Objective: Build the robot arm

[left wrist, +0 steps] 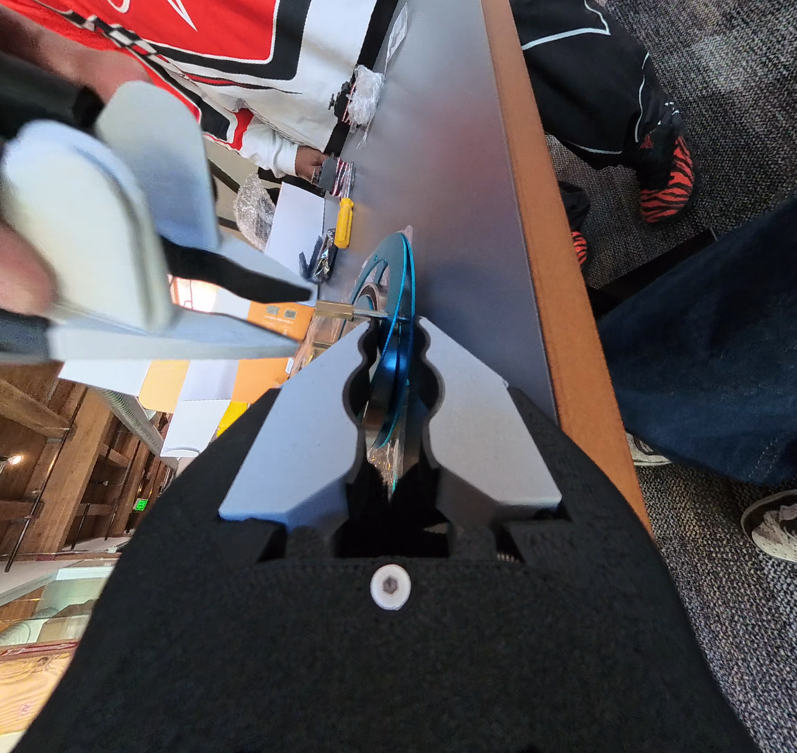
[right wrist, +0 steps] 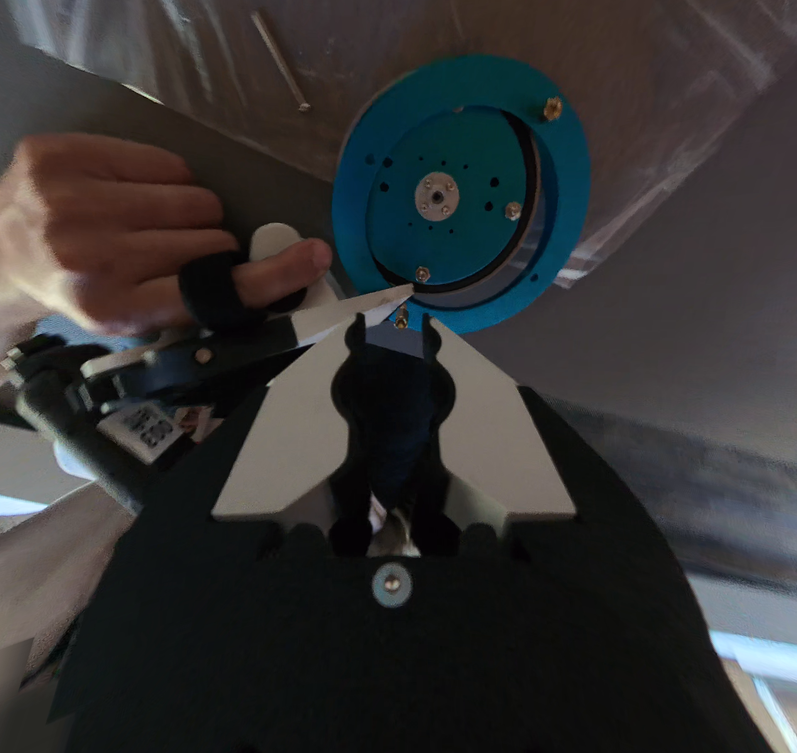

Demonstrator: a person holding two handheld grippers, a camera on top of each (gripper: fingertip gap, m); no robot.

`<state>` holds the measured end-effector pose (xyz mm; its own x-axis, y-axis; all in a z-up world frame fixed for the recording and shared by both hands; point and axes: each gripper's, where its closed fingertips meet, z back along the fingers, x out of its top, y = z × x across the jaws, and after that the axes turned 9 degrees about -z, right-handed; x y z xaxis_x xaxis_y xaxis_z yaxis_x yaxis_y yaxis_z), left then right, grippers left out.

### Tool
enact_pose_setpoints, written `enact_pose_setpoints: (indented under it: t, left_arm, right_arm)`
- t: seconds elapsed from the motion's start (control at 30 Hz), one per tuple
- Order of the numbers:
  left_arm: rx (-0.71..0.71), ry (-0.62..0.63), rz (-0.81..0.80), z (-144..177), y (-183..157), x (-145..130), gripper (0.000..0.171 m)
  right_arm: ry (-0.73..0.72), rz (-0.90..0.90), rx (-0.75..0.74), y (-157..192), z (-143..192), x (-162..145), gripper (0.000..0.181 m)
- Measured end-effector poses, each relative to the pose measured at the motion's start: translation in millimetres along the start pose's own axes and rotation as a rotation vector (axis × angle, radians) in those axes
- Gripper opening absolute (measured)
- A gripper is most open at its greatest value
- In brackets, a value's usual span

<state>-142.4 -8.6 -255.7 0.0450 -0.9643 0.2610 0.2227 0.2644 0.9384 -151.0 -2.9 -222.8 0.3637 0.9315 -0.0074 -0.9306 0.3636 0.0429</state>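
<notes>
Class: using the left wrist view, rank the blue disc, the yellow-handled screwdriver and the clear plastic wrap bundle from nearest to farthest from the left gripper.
1. Blue disc: edge-on between the left gripper's fingers.
2. Yellow-handled screwdriver: farther along the grey table, left of the disc.
3. Clear plastic wrap bundle: farthest, at the table's far edge by a person's red-and-white jacket.

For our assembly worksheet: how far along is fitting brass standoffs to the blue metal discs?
Done: three brass standoffs stand on the blue metal discs. In hand: the left tongs clamp the discs edge-on; a fourth standoff sits at the right tongs tips, its thread at the ring. Left: seating it.
</notes>
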Motion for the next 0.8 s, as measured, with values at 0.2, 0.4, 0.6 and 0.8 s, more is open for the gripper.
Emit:
enact_pose_setpoints:
  t: [0.2,0.4,0.6,0.8]
  left_arm:
    - [-0.003,-0.004,0.006,0,0,0,0.015]
    - [-0.003,-0.012,0.003,1,-1,2,0.015]
    - [-0.002,-0.014,0.001,1,-1,2,0.015]
    - [-0.003,-0.016,0.003,1,-1,3,0.015]
  right_arm:
    - [-0.210,0.391,0.298,-7,38,13,0.032]
    - [-0.521,0.893,0.636,-3,61,28,0.033]
    - [-0.456,1.438,0.592,10,40,6,0.030]
    - [-0.160,1.782,0.461,-1,7,-8,0.031]
